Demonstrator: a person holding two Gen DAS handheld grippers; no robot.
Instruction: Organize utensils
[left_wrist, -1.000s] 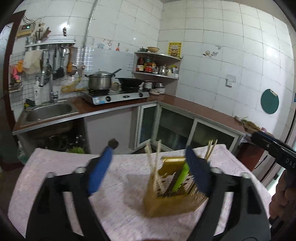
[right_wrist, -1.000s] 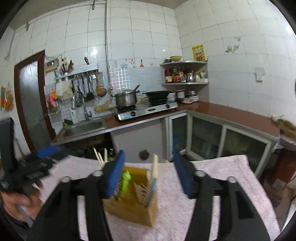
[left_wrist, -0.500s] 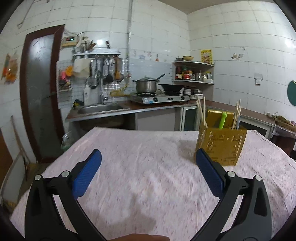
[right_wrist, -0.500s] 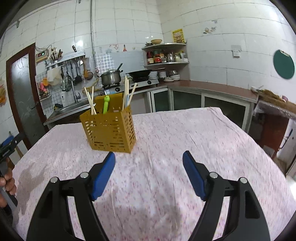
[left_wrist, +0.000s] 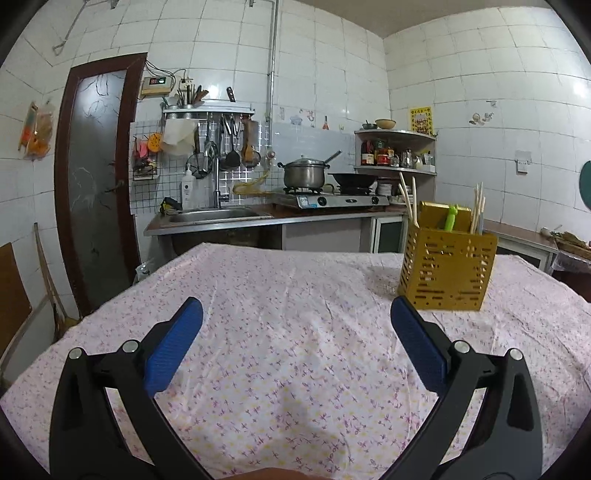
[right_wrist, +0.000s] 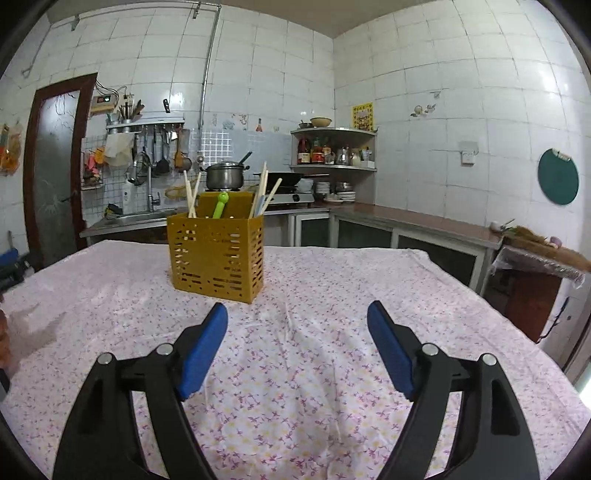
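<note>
A yellow slotted utensil holder (left_wrist: 447, 273) (right_wrist: 216, 258) stands upright on the table's pink flowered cloth (left_wrist: 277, 295) (right_wrist: 332, 280). It holds pale chopsticks (left_wrist: 410, 203) (right_wrist: 191, 195) and a green-handled utensil (left_wrist: 450, 218) (right_wrist: 220, 205). My left gripper (left_wrist: 295, 308) hovers low over the cloth, wide open and empty, with the holder ahead to its right. My right gripper (right_wrist: 297, 310) is also low over the cloth; its jaws are opening with nothing between them, and the holder stands ahead to its left.
Behind the table runs a kitchen counter with a sink (left_wrist: 210, 214) and a stove carrying a pot (left_wrist: 304, 175). A dark door (left_wrist: 96, 177) is on the left. A cluttered side table (right_wrist: 543, 254) stands to the right. The table's far edge lies just beyond the holder.
Both grippers have dropped from above the holder and pulled back from it, so it now stands ahead of them. Both pairs of jaws stand wider.
</note>
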